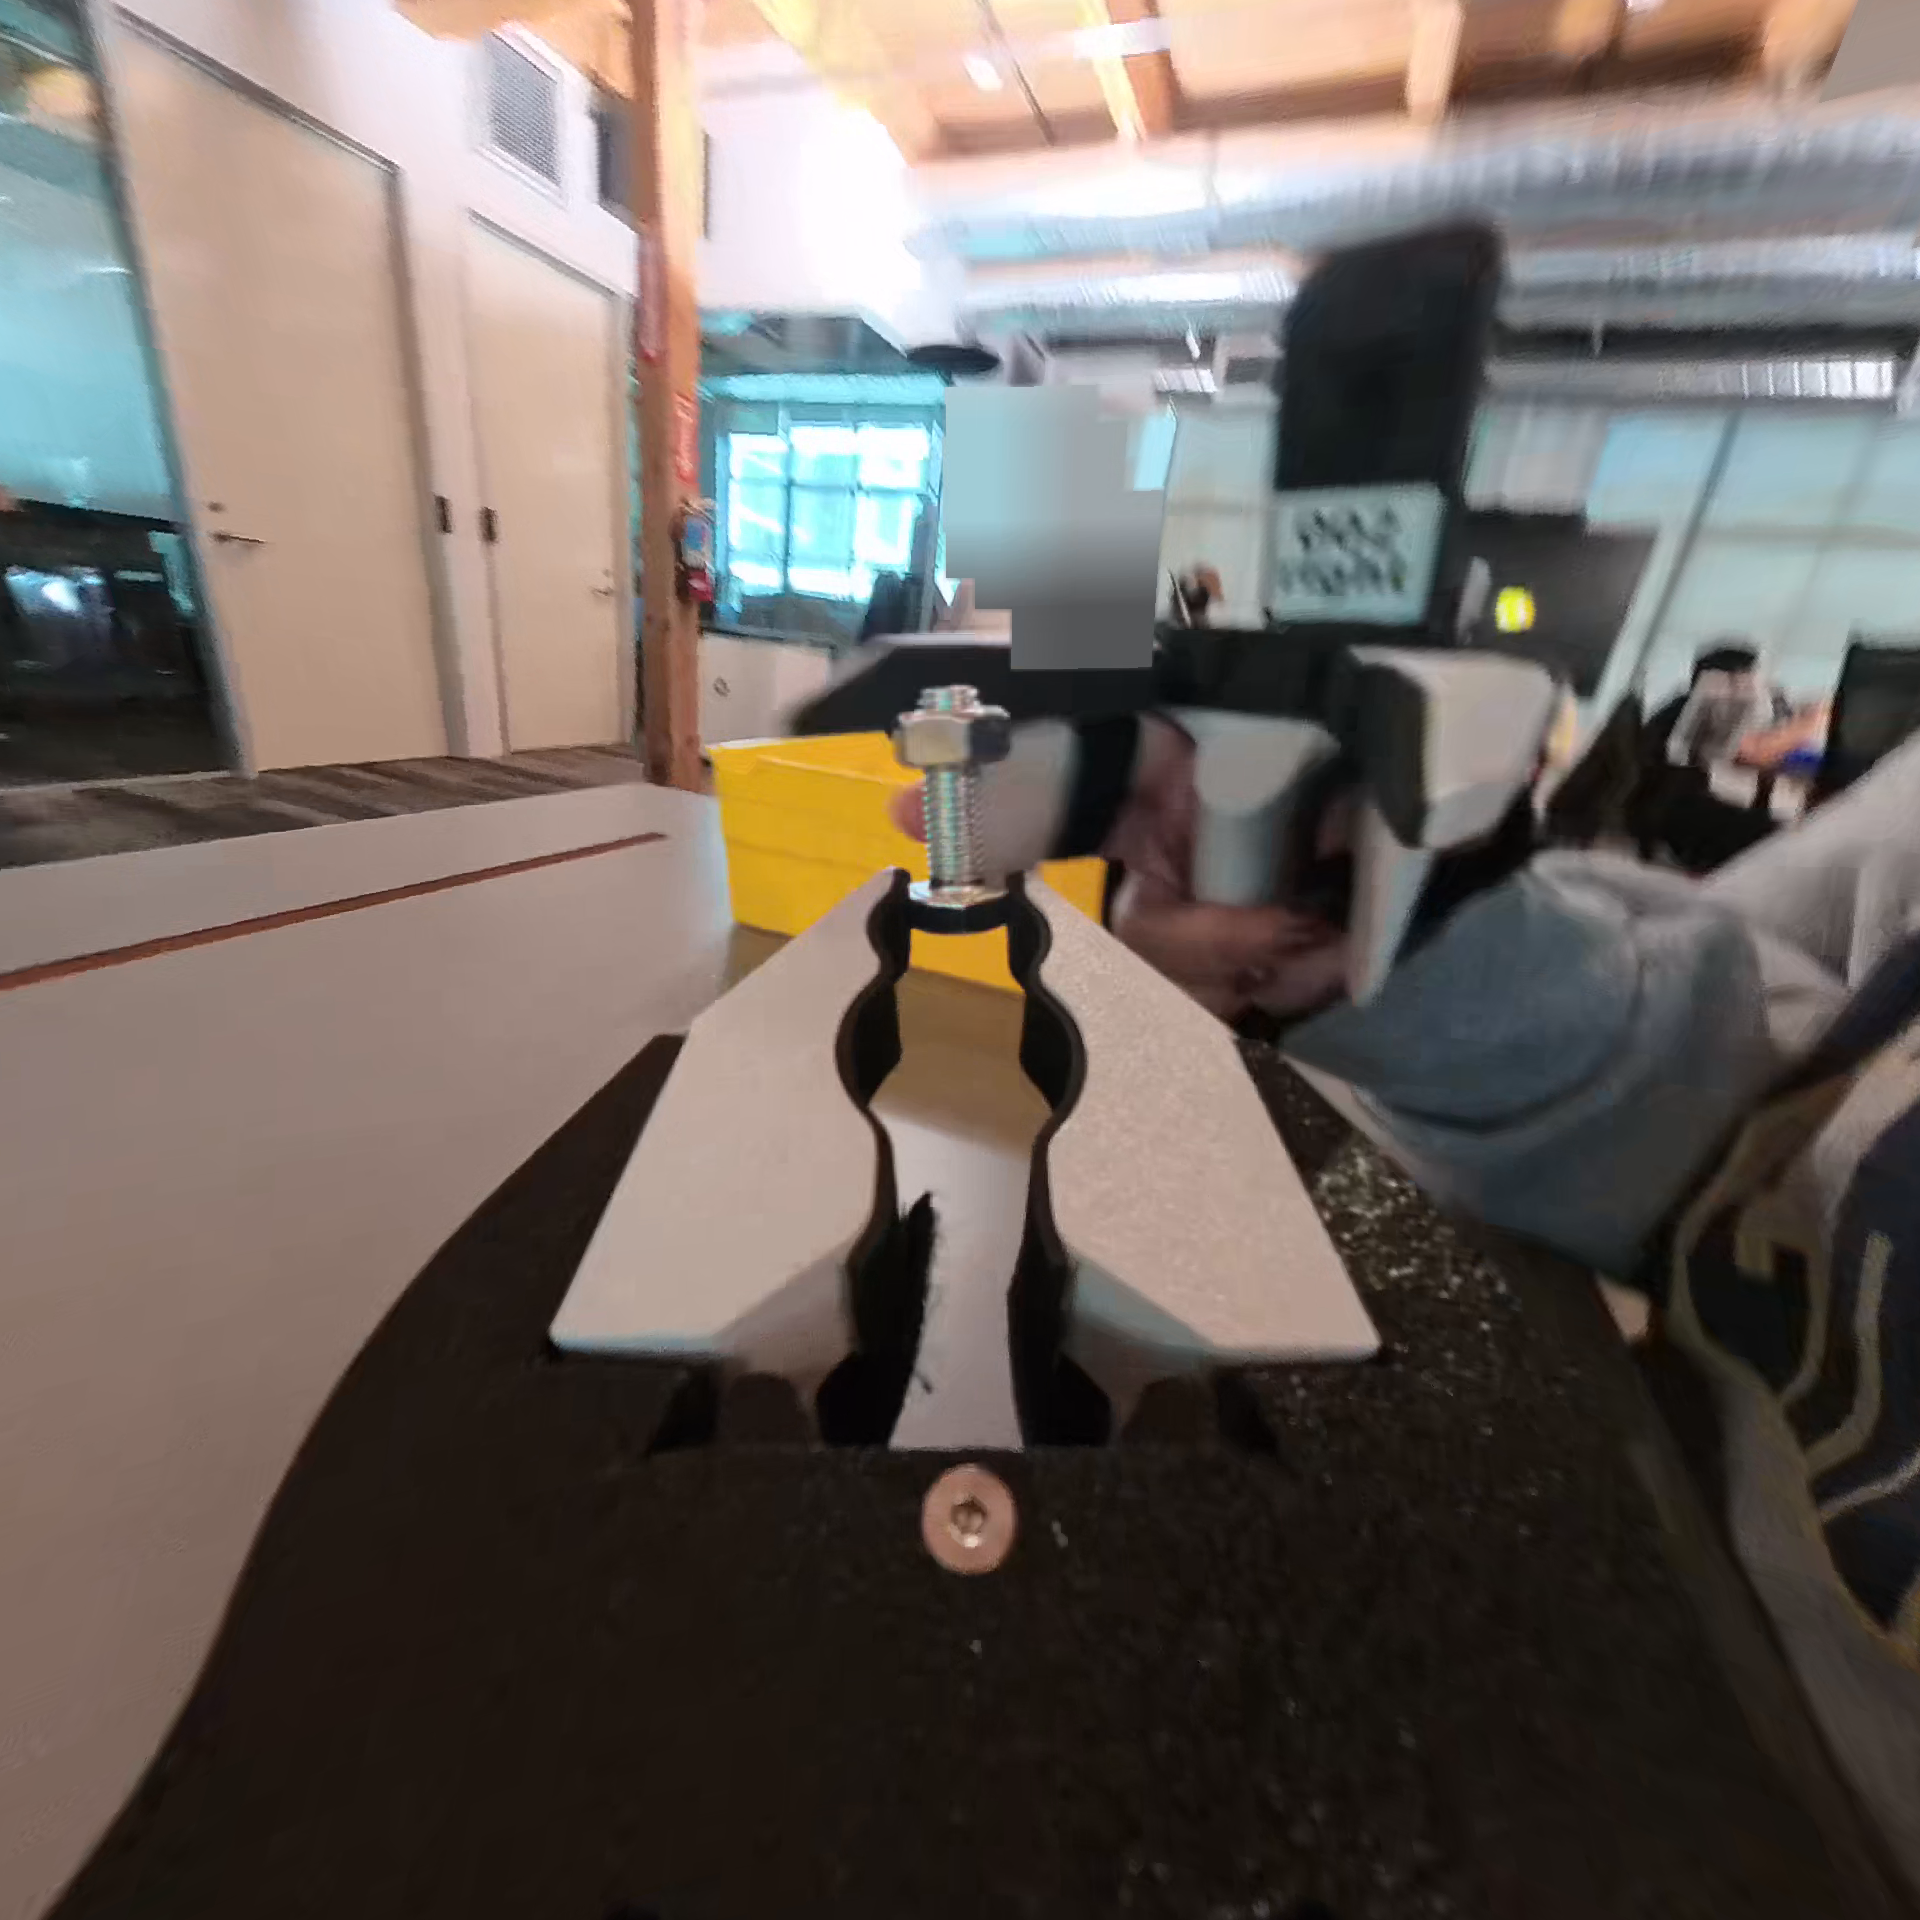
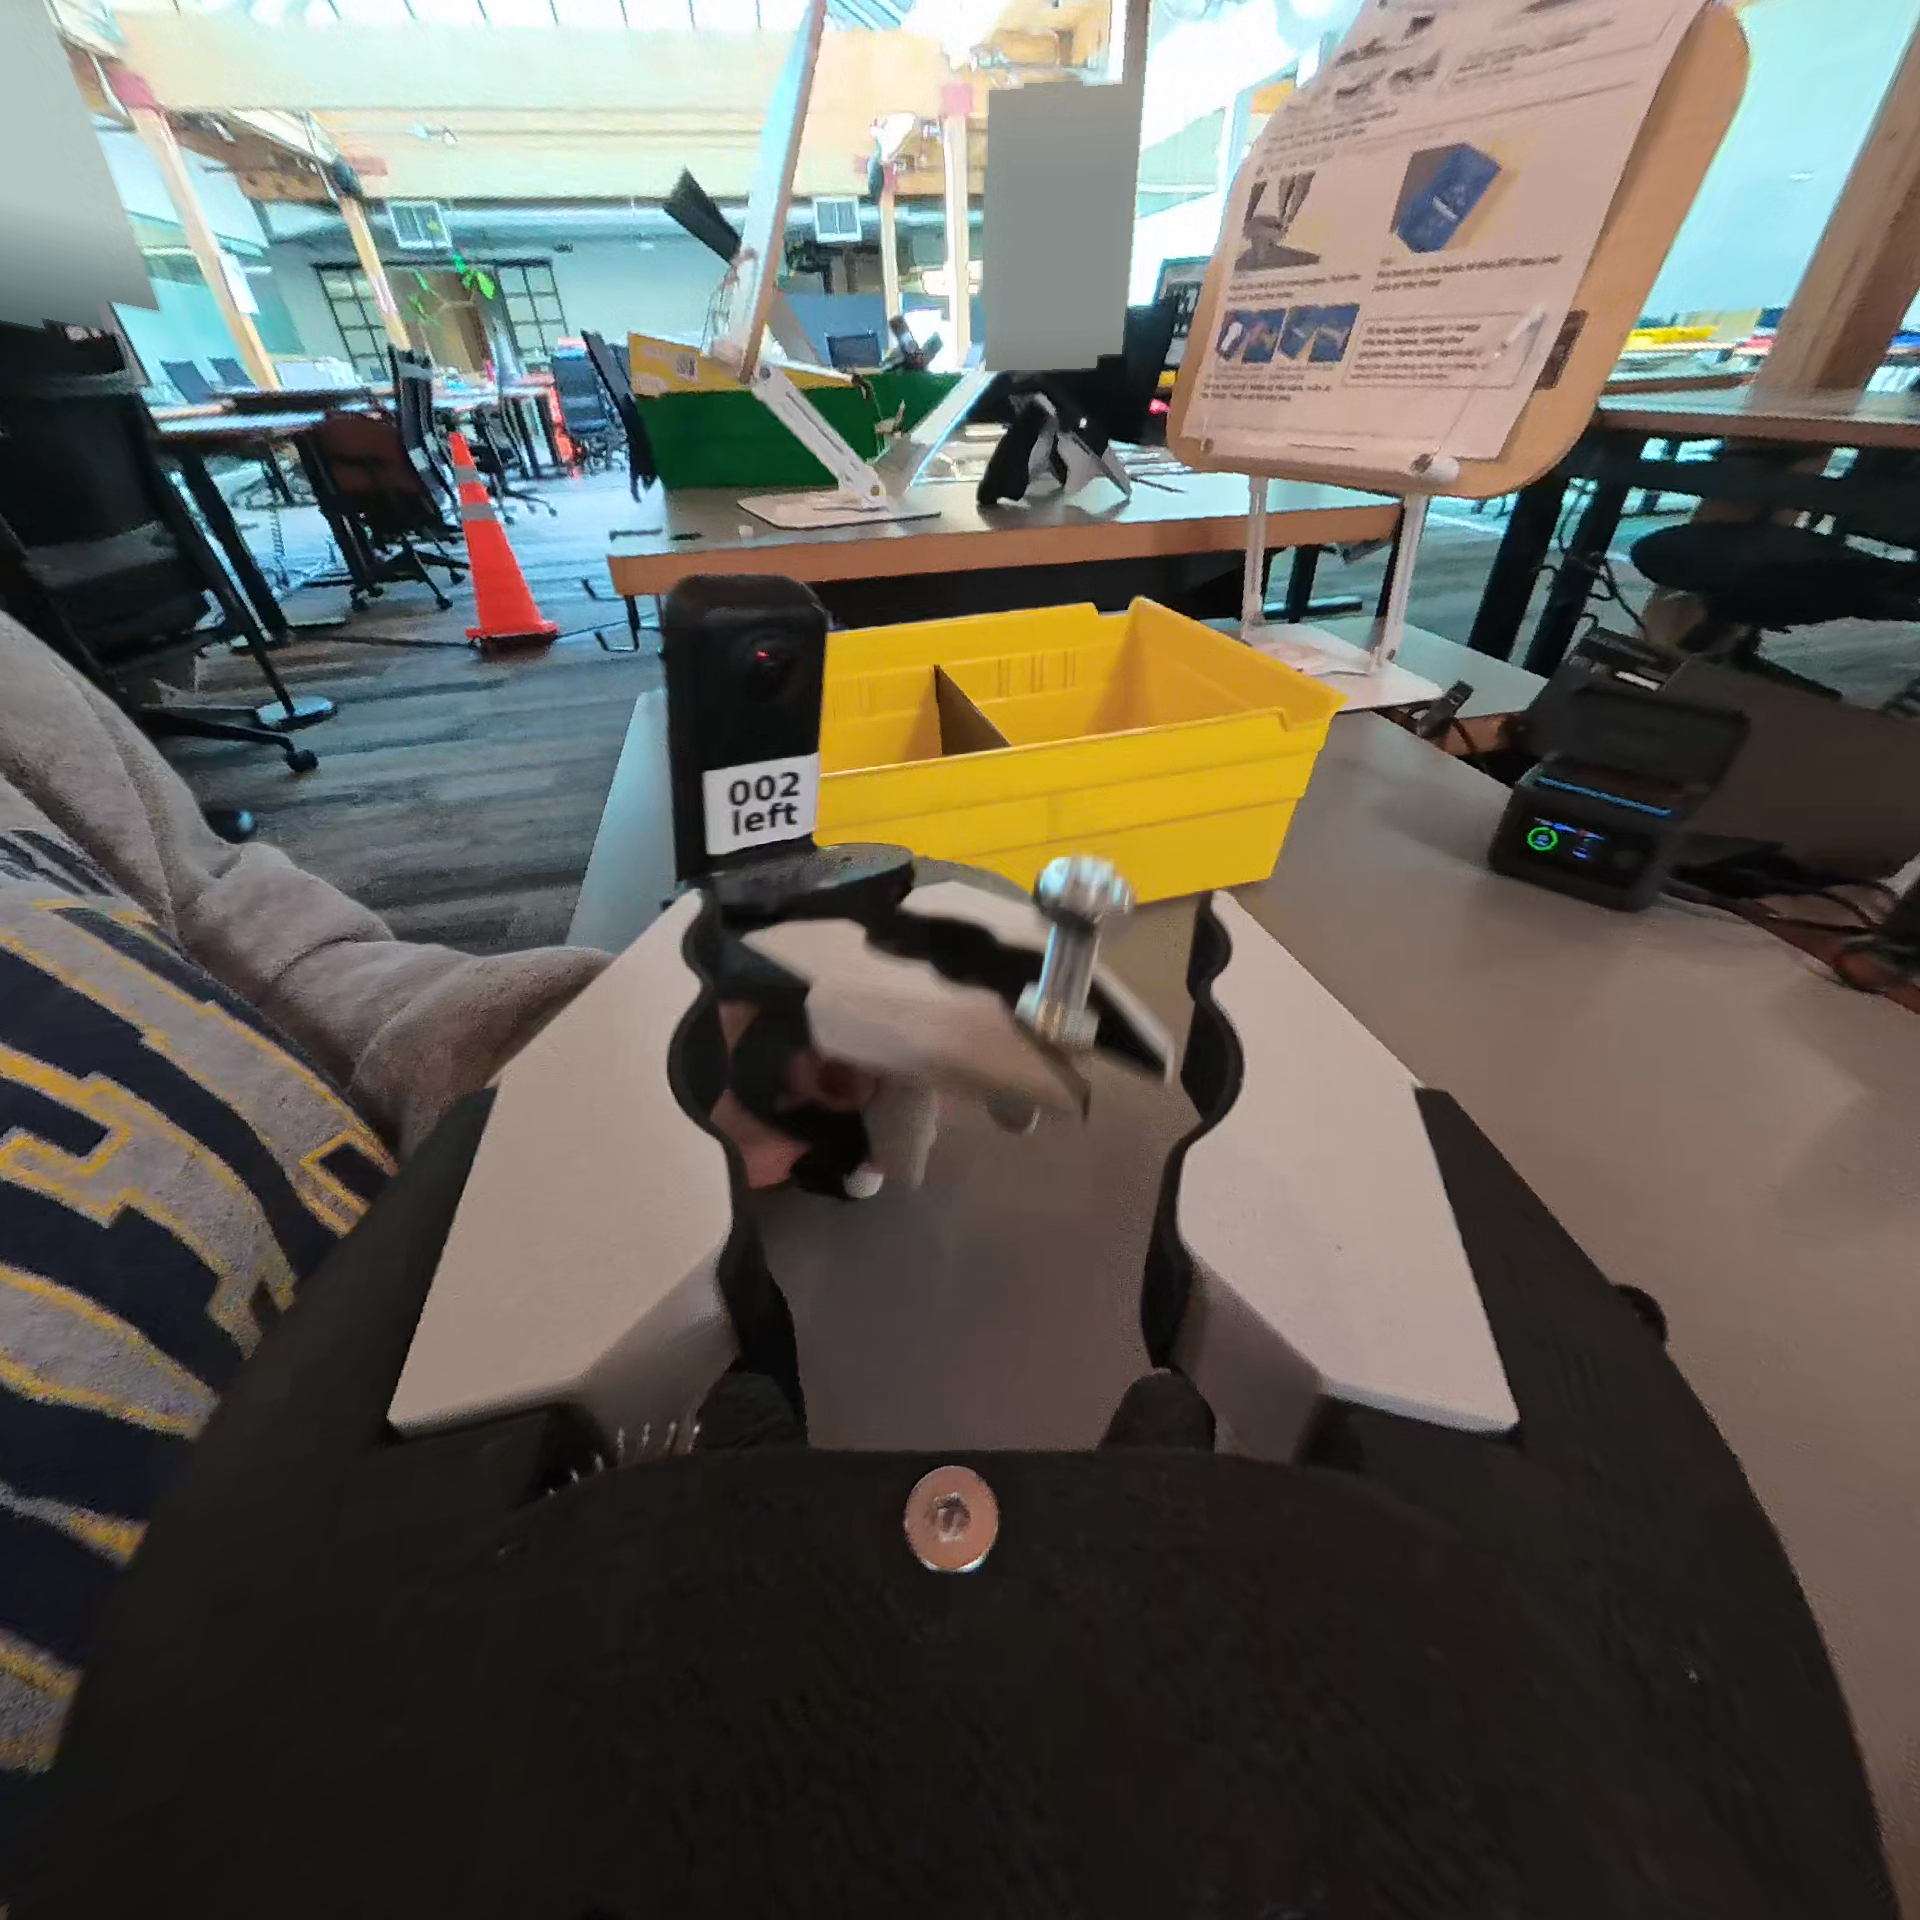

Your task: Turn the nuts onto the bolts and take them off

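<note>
My left gripper (image 1: 956, 899) is shut on the head of a silver bolt (image 1: 951, 821) and holds it upright above the table. A silver nut (image 1: 951, 732) sits near the top of the bolt's thread. My right gripper (image 2: 956, 925) is open wide, and the left gripper (image 2: 1044, 1044) with the bolt (image 2: 1065, 971) and nut (image 2: 1086, 888) lies between its fingers. The nut is not clamped. In the left wrist view the right gripper (image 1: 1351, 790) shows blurred just right of the nut.
A yellow divided bin (image 2: 1049, 810) stands on the grey table (image 2: 1507, 1039) just beyond the grippers; it also shows in the left wrist view (image 1: 800, 831). A small black device with a screen (image 2: 1579, 842) and a tilted instruction board (image 2: 1455, 239) are at the right. A person's sleeve (image 2: 208, 935) is at the left. The gap from one gripper's tips to the other's is roughly 5 cm.
</note>
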The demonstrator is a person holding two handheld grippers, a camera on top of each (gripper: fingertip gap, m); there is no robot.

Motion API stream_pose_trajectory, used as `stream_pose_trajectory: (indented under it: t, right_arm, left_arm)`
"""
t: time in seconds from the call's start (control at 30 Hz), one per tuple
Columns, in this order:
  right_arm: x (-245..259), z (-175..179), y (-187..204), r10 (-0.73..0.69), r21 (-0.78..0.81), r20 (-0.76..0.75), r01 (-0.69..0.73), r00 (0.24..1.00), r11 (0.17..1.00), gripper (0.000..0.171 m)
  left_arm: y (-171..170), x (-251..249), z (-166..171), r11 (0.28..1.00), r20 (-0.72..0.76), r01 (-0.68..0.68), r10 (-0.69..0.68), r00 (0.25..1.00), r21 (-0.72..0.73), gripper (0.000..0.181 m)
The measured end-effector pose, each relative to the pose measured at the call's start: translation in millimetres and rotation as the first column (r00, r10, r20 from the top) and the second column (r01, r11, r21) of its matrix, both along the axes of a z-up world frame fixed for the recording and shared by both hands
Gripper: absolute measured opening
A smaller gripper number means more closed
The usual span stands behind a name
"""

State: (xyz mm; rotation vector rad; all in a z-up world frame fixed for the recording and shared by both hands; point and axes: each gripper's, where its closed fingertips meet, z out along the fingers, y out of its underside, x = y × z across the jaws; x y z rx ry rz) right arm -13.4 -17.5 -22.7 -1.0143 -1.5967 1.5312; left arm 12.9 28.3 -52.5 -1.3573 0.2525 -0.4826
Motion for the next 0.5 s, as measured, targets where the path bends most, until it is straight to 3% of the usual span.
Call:
stream_pose_trajectory:
  t: [0.07,0.17,0.2,0.23,0.4,0.5]
  right_arm:
    - [-4.7,-0.7,-8.1,0.044,-0.010,0.013,-0.044,0.999,0.999,0.090]
    - [1.4,-4.8,-8.5,0.048,0.012,0.036,-0.049,0.998,0.999,0.096]
    - [6.5,-2.9,-4.4,0.042,0.013,0.023,-0.042,0.999,0.999,0.091]
    - [10.4,0.3,-0.5,0.037,-0.004,0.007,-0.037,0.999,0.999,0.076]
    - [-2.2,-6.7,0.4,0.035,0.002,0.063,-0.035,0.997,0.999,0.089]
    - [3.4,-10.1,-11.0,0.091,0.017,0.093,-0.093,0.991,0.995,0.087]
  left_arm:
    - [1.8,17.7,-4.1,0.999,-0.084,0.032,-0.033,0.996,-0.005,0.016]
    - [4.2,-12.7,-1.0,0.998,0.023,-0.068,0.068,0.997,-0.014,0.016]
    - [2.9,-29.3,-0.2,0.992,0.071,-0.123,0.124,0.990,-0.018,0.016]
    - [1.1,-38.1,0.1,0.989,0.098,-0.143,0.145,0.985,-0.023,0.016]
    - [0.7,7.9,-2.3,1.000,-0.069,0.015,-0.016,0.997,-0.003,0.016]
    - [2.6,5.1,-5.4,1.000,-0.085,-0.006,0.004,0.996,-0.018,0.016]
